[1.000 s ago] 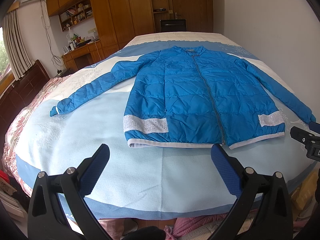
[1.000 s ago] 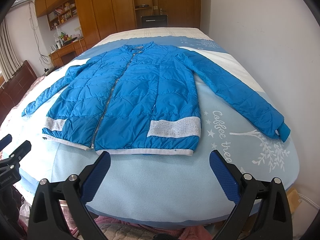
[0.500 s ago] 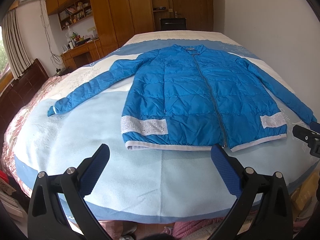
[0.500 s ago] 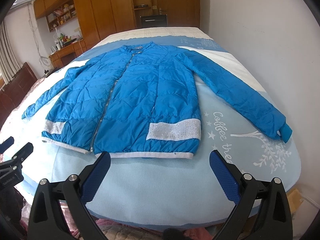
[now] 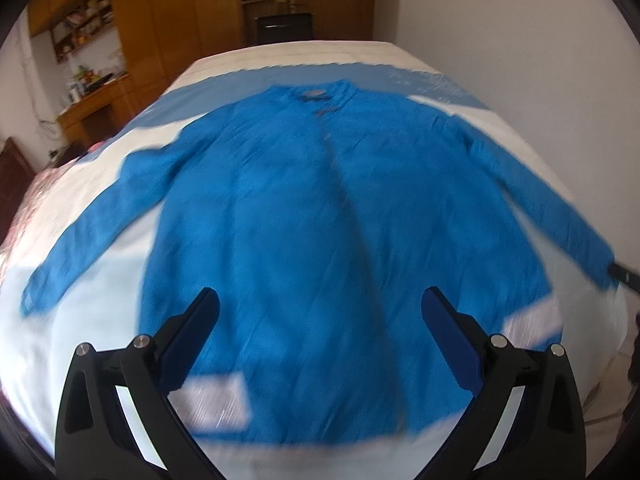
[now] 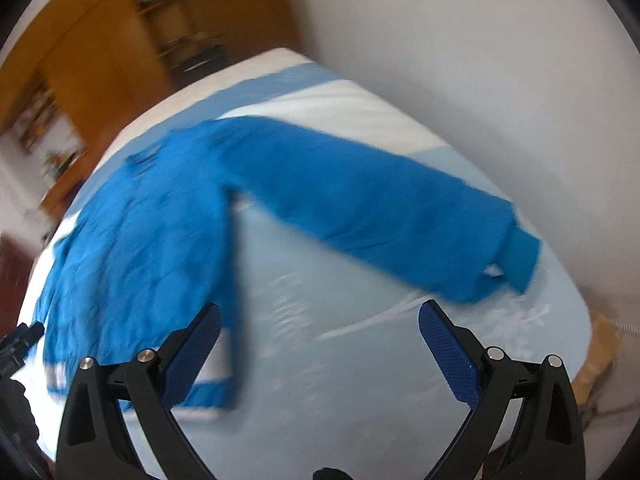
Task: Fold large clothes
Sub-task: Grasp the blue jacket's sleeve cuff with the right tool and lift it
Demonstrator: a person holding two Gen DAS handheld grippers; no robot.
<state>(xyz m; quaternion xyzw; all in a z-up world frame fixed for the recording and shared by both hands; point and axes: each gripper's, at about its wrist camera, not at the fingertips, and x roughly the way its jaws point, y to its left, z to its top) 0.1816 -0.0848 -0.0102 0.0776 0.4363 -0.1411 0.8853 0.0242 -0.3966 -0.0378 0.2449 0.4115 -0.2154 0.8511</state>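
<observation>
A blue puffer jacket [image 5: 320,220] lies flat, front up, on the bed, sleeves spread to both sides. Both views are blurred by motion. My left gripper [image 5: 320,312] hovers open above the jacket's lower body, nothing between its blue pads. In the right wrist view the jacket's body [image 6: 140,248] is at left and its right sleeve [image 6: 380,208] stretches to the cuff [image 6: 516,260] at right. My right gripper [image 6: 320,328] stands open above the light blue blanket, below that sleeve, short of the cuff.
The bed [image 5: 72,344] carries a light blue and white blanket [image 6: 360,380]. A white wall [image 6: 480,60] runs along the bed's right side. Wooden wardrobes [image 5: 180,20] and a desk [image 5: 92,108] stand at the back left. The other gripper's tip [image 6: 20,340] shows at the left edge.
Both grippers have moved forward fast over the bed. The left now hangs over the jacket's body; the right has swung right toward the right sleeve and cuff. Both stay open.
</observation>
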